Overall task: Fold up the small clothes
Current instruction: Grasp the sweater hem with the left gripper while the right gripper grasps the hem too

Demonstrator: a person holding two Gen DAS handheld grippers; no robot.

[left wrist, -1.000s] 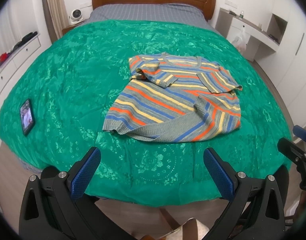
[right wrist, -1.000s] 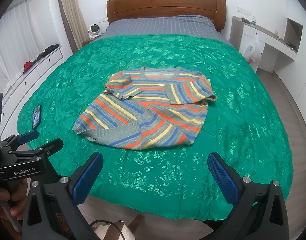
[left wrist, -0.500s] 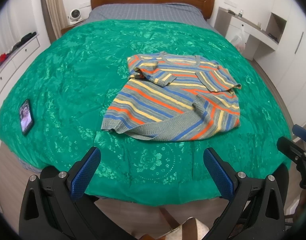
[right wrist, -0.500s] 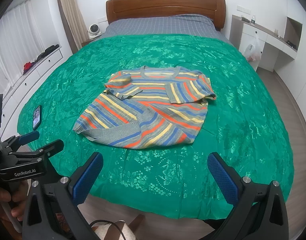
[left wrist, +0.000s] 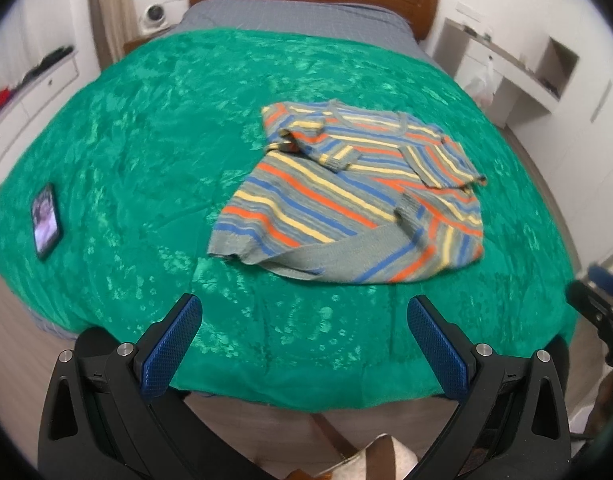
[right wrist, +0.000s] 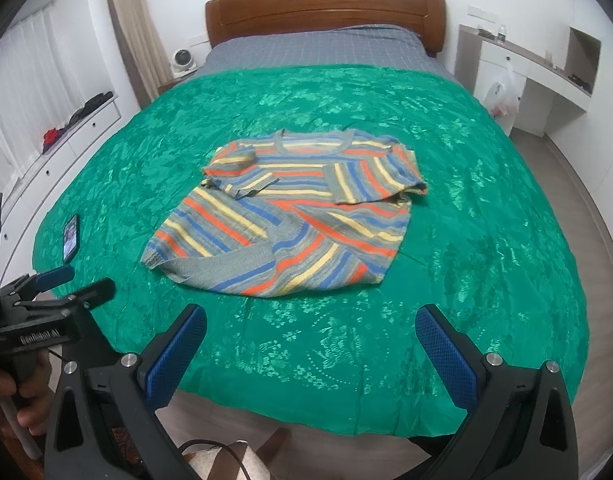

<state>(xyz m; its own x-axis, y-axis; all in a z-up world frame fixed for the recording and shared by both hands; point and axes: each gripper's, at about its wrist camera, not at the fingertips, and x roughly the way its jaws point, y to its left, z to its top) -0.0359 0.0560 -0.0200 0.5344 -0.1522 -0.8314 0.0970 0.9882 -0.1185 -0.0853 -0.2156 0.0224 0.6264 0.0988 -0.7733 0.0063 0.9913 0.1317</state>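
Observation:
A small striped sweater (left wrist: 354, 196), grey with orange, blue and yellow stripes, lies on the green bedspread (left wrist: 146, 128), sleeves folded inward and its hem partly turned up. It also shows in the right wrist view (right wrist: 290, 216). My left gripper (left wrist: 302, 312) is open and empty near the bed's front edge, short of the sweater. My right gripper (right wrist: 310, 320) is open and empty, also short of the sweater's hem. The left gripper shows at the left edge of the right wrist view (right wrist: 62, 284).
A phone (left wrist: 46, 226) lies on the bedspread at the left, also in the right wrist view (right wrist: 70, 238). A wooden headboard (right wrist: 322, 8) is at the back. White drawers (right wrist: 66, 136) stand left and a white desk (right wrist: 538, 68) right.
Both grippers have shifted slightly; the left view has turned a little to the left and is blurred. The sweater has not moved. Both grippers stay open.

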